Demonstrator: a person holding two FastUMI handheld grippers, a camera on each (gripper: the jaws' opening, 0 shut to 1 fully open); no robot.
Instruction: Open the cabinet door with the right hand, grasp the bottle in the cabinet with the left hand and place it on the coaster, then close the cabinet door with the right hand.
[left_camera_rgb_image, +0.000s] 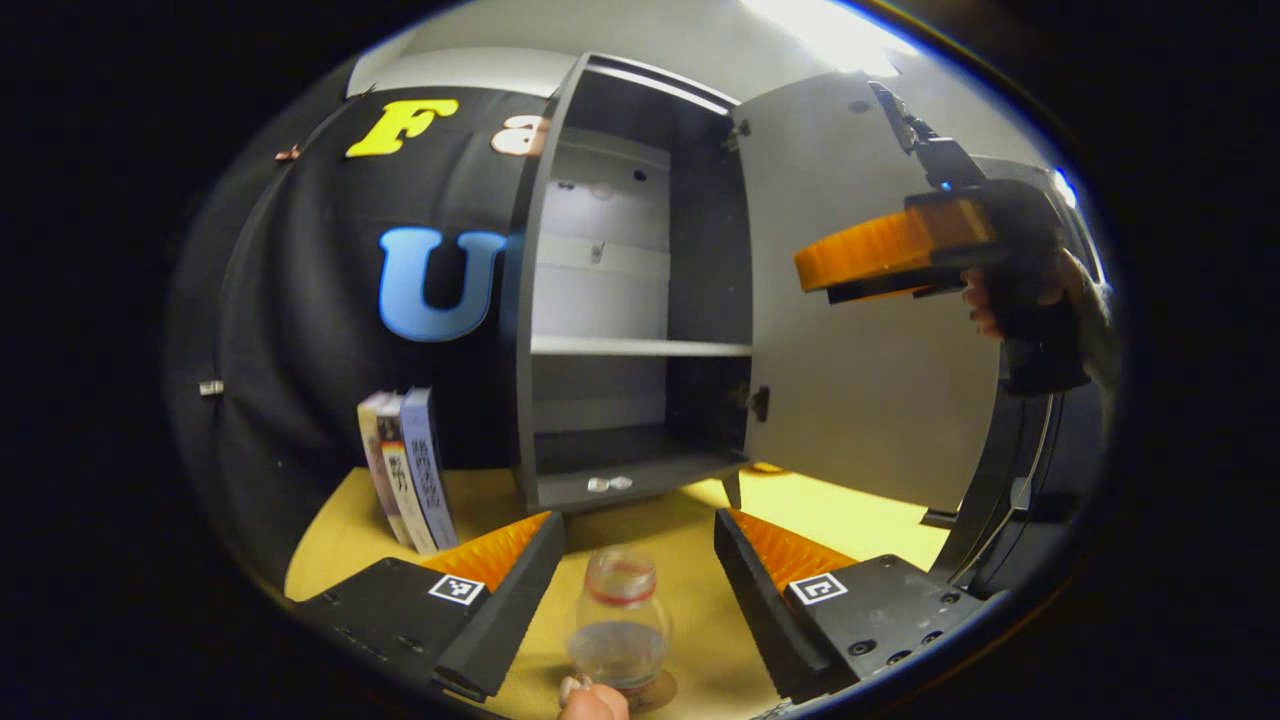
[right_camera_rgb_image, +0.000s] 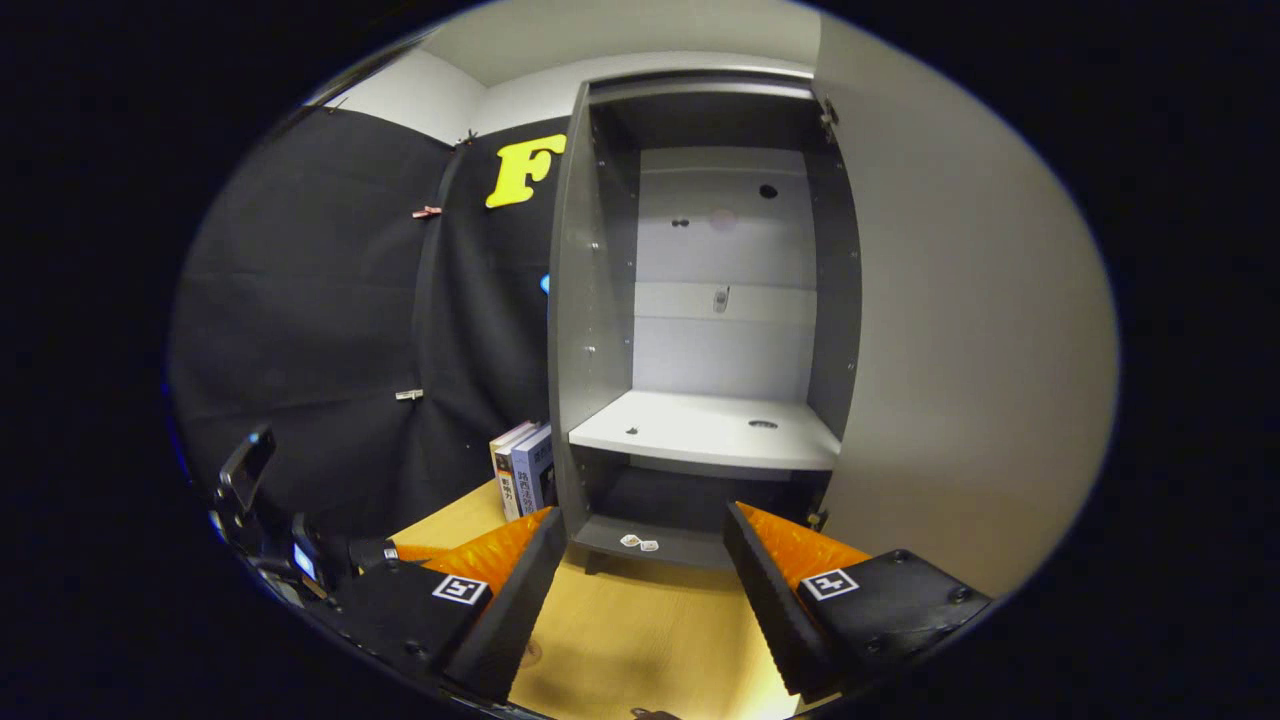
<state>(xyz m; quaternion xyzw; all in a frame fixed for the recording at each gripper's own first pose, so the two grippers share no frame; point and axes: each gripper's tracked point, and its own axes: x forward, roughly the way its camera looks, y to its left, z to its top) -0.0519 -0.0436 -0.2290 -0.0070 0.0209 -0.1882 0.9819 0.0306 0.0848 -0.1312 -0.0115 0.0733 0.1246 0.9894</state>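
The yellow table (left_camera_rgb_image: 690, 525) carries a grey cabinet (left_camera_rgb_image: 600, 300) and upright books (left_camera_rgb_image: 405, 470) (beside it). A bottle (left_camera_rgb_image: 620, 630) stands on a coaster (left_camera_rgb_image: 662, 690)

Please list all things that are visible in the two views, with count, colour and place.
cabinet: one, grey, on the table, shelves bare
door: one, grey, open to the right
bottle: one, clear with red band, on the coaster between the left gripper's fingers, not gripped
coaster: one, brown, under the bottle
books: three, pale and blue, upright left of the cabinet
table: one, yellow wood
left gripper: open
right gripper: open, facing the cabinet
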